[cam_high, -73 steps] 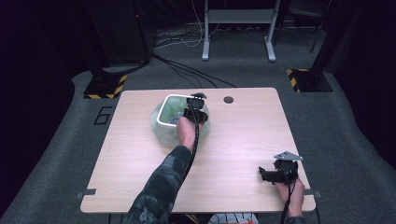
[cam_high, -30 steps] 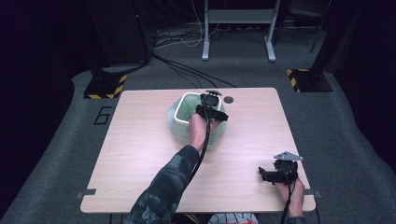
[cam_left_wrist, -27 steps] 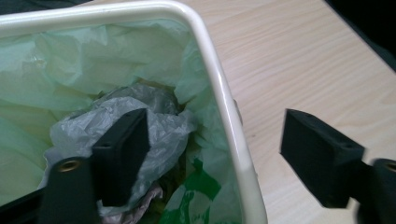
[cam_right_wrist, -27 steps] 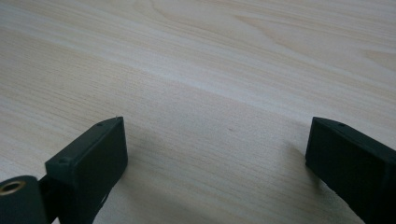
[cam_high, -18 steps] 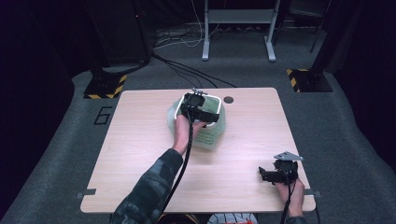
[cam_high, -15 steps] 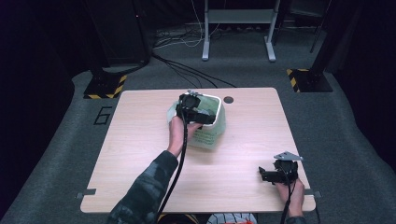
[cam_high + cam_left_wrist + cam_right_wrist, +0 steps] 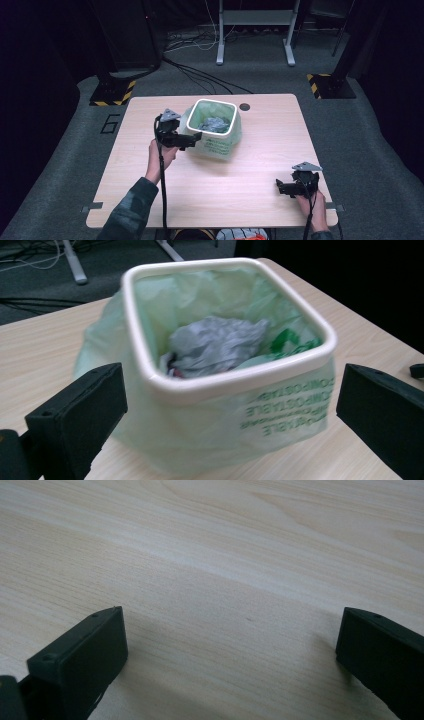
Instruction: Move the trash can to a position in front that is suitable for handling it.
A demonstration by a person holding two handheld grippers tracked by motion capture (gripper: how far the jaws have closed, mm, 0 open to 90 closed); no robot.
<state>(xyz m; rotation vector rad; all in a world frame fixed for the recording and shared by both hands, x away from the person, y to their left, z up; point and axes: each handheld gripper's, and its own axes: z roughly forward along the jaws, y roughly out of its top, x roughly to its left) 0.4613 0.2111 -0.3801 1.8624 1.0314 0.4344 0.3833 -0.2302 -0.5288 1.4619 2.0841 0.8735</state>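
Where crumpled grey paper [image 7: 215, 342] sits, square bin [image 7: 235, 372] (filmy liner)

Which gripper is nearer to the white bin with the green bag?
Left. The left gripper sits right beside the bin, jaws open toward it. The right gripper rests apart at the table's near right corner.

You are working in a lab or test studio: a bare wooden table [image 7: 215, 185] stands on grey carpet [image 7: 370, 150] among dark walls, with loose cables [image 7: 200, 75], yellow-black hazard tape [image 7: 112, 92] on stand feet, and a metal frame [image 7: 255, 30] behind.
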